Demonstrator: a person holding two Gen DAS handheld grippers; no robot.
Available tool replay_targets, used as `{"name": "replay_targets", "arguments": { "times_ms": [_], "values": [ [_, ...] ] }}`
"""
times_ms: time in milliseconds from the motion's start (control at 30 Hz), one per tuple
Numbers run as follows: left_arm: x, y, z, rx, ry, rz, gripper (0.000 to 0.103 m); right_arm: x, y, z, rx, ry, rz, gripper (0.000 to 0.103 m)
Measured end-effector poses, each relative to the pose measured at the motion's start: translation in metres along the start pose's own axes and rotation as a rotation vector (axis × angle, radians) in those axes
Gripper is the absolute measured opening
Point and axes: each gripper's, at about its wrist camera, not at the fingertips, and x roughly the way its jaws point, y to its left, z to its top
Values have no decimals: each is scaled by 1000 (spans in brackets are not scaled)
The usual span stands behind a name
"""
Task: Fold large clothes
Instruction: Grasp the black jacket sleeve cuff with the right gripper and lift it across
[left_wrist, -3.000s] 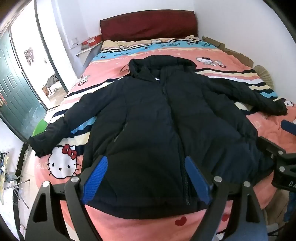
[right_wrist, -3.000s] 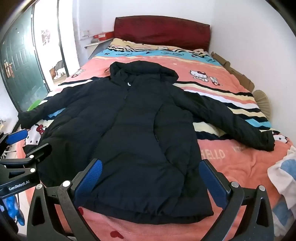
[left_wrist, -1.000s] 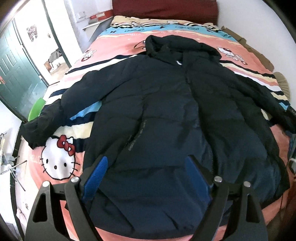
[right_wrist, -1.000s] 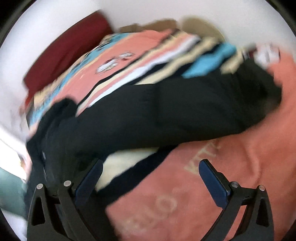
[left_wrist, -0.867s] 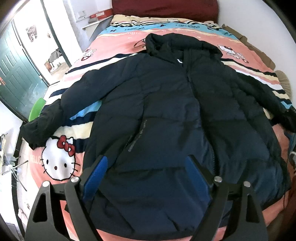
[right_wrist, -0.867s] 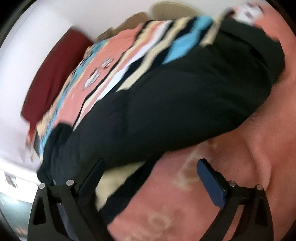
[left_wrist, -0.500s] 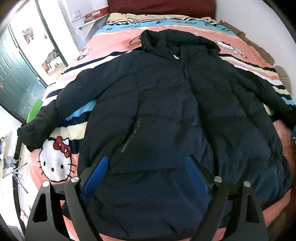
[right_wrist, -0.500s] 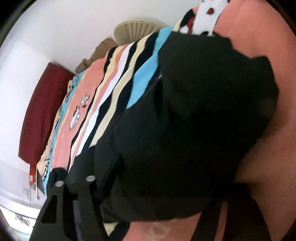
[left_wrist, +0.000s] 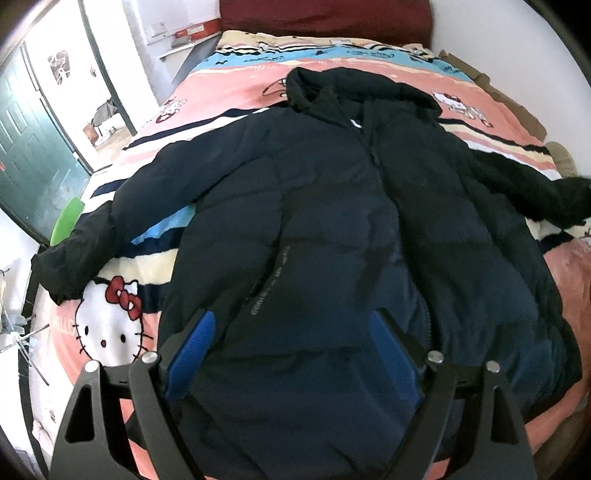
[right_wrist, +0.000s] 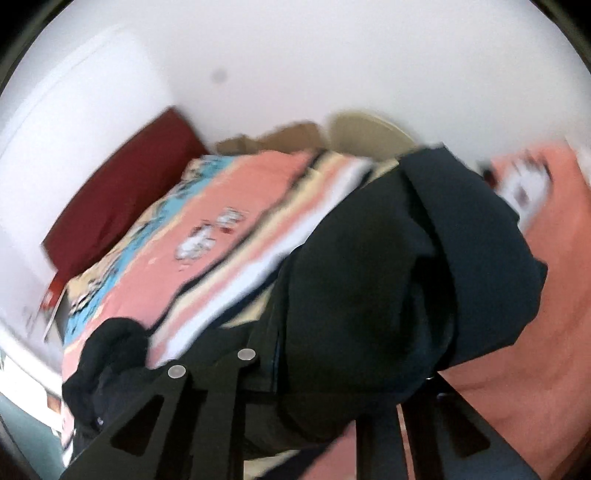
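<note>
Right gripper (right_wrist: 332, 373), wide open a second ago, now clamps the jacket's (left_wrist: 332, 229) right sleeve cuff (right_wrist: 424, 280) and lifts it, starting the fold; left gripper (left_wrist: 291, 350) hovers open.

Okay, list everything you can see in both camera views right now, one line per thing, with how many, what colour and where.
Padded hooded jacket: one, dark navy, spread front-up across the bed.
Jacket sleeve cuff: one, dark, pinched in the right gripper.
Cartoon-cat bed cover: one, pink with blue, cream and black stripes, under the jacket.
Headboard: one, dark red, far end of the bed.
Door: one, dark green, left of the bed.
Green plastic object: one, beside the bed's left edge.
Left gripper: one, black with blue pads, open above the jacket hem.
Right gripper: one, black, shut on the cuff.
</note>
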Motion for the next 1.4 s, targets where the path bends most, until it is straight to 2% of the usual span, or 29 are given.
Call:
{"name": "replay_targets", "arguments": {
  "times_ms": [100,133,333,433,600,700,800,1067,1133,1233,1400],
  "values": [
    [-2,8,0,-24,-17,14,86,-12,31,5,-64,-24,55,16],
    [-3,12,0,-37,-23,19,86,-29,65,3,-129,-37,125,16],
    [-9,36,-4,-96,-53,12,86,-55,157,-10,-298,-18,324,16],
    [-12,45,-6,-113,-53,-2,86,-63,202,-33,-404,19,395,16],
    [-14,63,-8,-175,-63,-29,86,-66,260,-91,-554,106,452,16],
    [-16,72,-11,-193,-69,-28,86,-66,279,-116,-605,141,474,16],
    [-17,81,-15,-213,-74,-27,86,-63,310,-182,-749,224,488,15],
    [-21,100,-21,-275,-123,-36,86,-37,335,-285,-1021,351,416,16],
    [-21,102,-21,-285,-126,-46,86,-37,333,-302,-1081,362,403,16],
    [-20,100,-19,-291,-124,-56,86,-37,334,-306,-1109,365,393,17],
    [-19,93,-17,-280,-97,-96,86,-36,333,-318,-1157,403,416,31]
  ]
}}
